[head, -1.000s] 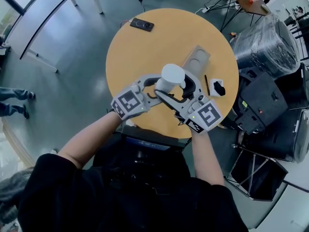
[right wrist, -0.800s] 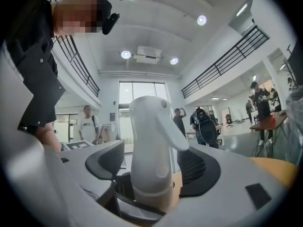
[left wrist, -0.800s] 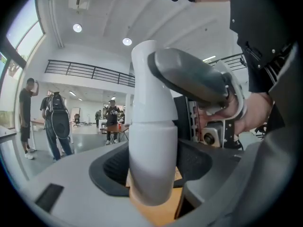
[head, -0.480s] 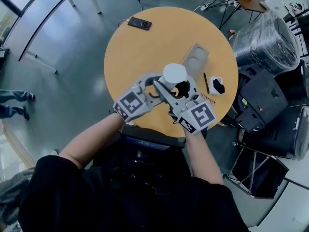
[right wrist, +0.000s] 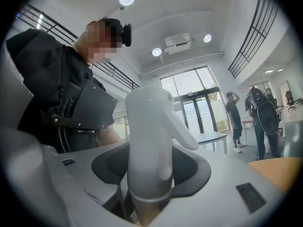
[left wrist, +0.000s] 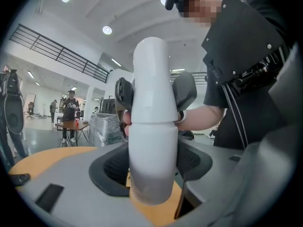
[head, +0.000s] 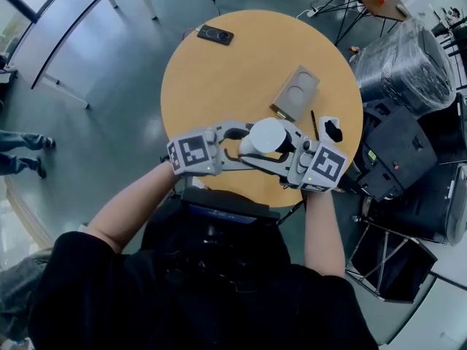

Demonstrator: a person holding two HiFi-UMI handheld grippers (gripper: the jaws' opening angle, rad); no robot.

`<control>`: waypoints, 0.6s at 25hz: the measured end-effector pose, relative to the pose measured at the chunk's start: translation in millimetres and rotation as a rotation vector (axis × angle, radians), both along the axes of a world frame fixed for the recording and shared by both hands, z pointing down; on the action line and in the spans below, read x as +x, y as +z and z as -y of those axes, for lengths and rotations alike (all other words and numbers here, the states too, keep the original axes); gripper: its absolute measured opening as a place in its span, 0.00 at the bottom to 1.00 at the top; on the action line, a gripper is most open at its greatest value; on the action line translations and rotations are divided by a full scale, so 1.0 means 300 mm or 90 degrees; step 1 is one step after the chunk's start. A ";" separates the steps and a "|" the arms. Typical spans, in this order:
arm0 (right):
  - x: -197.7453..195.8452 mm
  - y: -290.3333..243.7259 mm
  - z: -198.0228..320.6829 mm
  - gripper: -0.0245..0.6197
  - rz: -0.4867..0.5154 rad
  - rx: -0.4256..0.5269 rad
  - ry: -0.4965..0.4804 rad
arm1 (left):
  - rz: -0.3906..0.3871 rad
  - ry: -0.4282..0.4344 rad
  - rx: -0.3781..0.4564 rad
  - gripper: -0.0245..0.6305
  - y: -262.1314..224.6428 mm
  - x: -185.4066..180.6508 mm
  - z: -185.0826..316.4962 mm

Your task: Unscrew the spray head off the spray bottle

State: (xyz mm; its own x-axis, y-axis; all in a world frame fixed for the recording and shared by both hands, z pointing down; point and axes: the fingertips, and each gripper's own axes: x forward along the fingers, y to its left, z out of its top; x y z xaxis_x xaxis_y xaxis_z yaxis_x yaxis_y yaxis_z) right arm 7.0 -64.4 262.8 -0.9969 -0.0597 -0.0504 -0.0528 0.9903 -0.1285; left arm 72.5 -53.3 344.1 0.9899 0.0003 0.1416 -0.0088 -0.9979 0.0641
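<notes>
Round wooden table (head: 219, 71), grey floor (head: 109, 86), glass doors (right wrist: 199, 110).

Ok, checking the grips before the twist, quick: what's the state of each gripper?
Left gripper: closed on the bottle.
Right gripper: closed on the spray head.

I look down on a round tan table (head: 219, 79). At its far edge lies a black device (head: 216, 35). Right of centre lies a grey slab (head: 296, 92) with a round recess. Near the right rim, a dark pen (head: 313, 126) lies beside a white-and-black object (head: 330, 130). Off the table, to the right, I see a film-wrapped bundle (head: 407, 60) above black cases (head: 398, 155).
</notes>
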 end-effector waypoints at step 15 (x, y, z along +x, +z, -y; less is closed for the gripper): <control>0.112 0.053 0.224 0.70 -0.010 -0.040 0.390 | 0.018 -0.304 0.026 0.50 0.036 -0.060 0.245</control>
State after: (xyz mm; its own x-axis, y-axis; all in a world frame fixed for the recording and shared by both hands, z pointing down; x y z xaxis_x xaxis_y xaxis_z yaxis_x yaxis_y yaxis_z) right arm 40.6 -131.6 278.7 -0.7813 -0.6240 -0.0138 -0.6118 0.7701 -0.1807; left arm 54.4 -126.7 354.7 0.8742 -0.4591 0.1582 -0.4675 -0.8838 0.0183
